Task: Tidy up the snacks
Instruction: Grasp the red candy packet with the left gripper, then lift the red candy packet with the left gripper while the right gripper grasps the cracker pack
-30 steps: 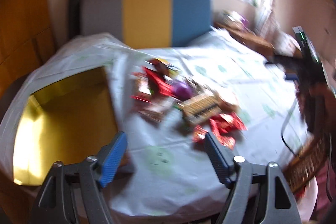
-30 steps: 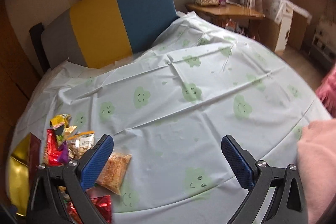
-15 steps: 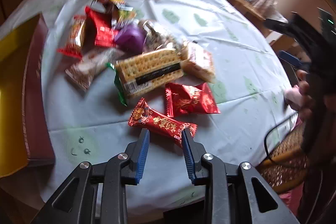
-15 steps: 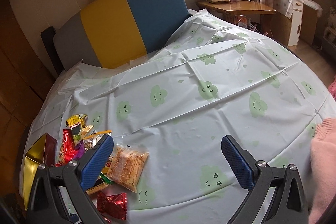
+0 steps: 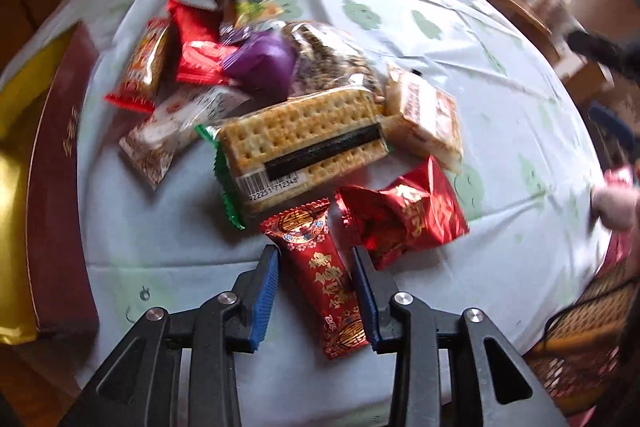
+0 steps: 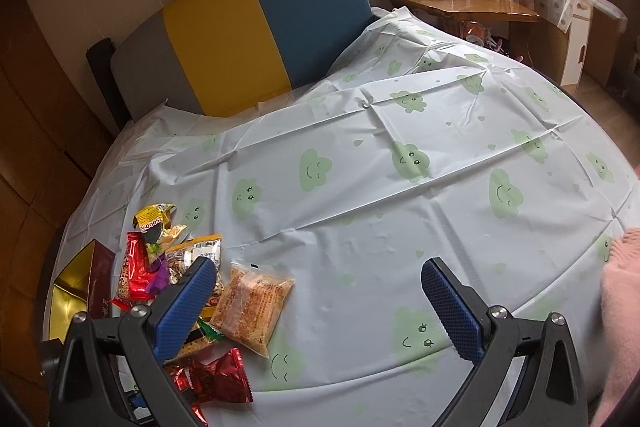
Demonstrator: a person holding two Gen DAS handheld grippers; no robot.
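A pile of snacks lies on a round table with a pale cloud-print cloth. In the left wrist view my left gripper straddles a long red packet with gold characters; the right pad touches it, the left pad stands a little off, so the jaws are open around it. Beyond lie a cracker pack, a puffy red foil bag, a purple candy and several other packets. My right gripper is wide open and empty above the cloth, right of the pile.
A gold-lined maroon box stands open at the table's left edge; it also shows in the right wrist view. A wicker basket sits at the front right. A grey, yellow and blue seat back stands behind the table.
My left gripper dropped from high above the table to the pile, narrowed its jaws, and now has the long red packet between them. The right gripper drifted slightly, still wide open.
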